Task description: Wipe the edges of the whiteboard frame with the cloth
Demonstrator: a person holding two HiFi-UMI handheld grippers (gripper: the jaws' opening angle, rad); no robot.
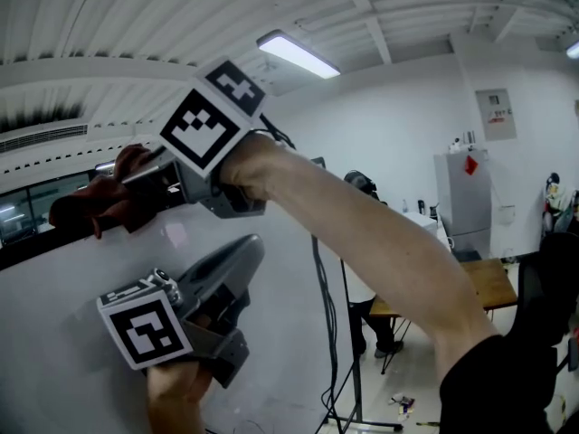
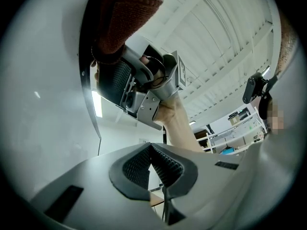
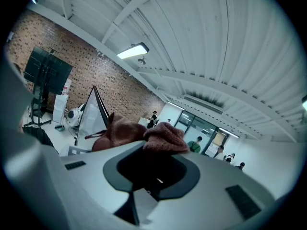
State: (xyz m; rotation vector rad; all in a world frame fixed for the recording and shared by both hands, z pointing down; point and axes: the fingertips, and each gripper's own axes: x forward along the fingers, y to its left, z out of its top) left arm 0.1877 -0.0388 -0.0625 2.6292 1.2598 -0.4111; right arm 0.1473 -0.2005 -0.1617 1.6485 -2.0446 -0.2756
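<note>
- Head view: the right tool (image 1: 145, 181) is raised toward 10 o'clock, with its jaws clamped on a reddish-brown cloth (image 1: 90, 202).
- The cloth is bunched and lies against the dark top edge of the whiteboard frame (image 1: 36, 245), at the 9 o'clock side of the picture. Part of it folds over the edge and part sticks out past the jaw tips.
- The white whiteboard (image 1: 72, 287) fills the 7 to 8 o'clock part of the picture, below the frame edge.
- The left tool (image 1: 249, 247) is held lower, in front of the board's face, by the person's hand (image 1: 176, 387) at 6 o'clock. Its jaws point toward 1 o'clock, and whether they touch the board cannot be told.
- The right forearm (image 1: 362, 233) crosses from 4 o'clock up to the right tool.
- Left gripper view: the ribbed pads of the left tool meet at their tips, so the jaws are drawn together with nothing between them.
- The right tool and the cloth appear at 11 to 12 o'clock. The cloth is a knitted, rust-coloured wad lying on the dark frame strip beside the board's pale face.
- Right gripper view: the right tool's jaws are closed on the cloth, which bulges out in two soft lumps just above the dark pads at the centre.
- A ceiling lamp (image 1: 297, 54) glows at 12 o'clock in the head view.
</note>
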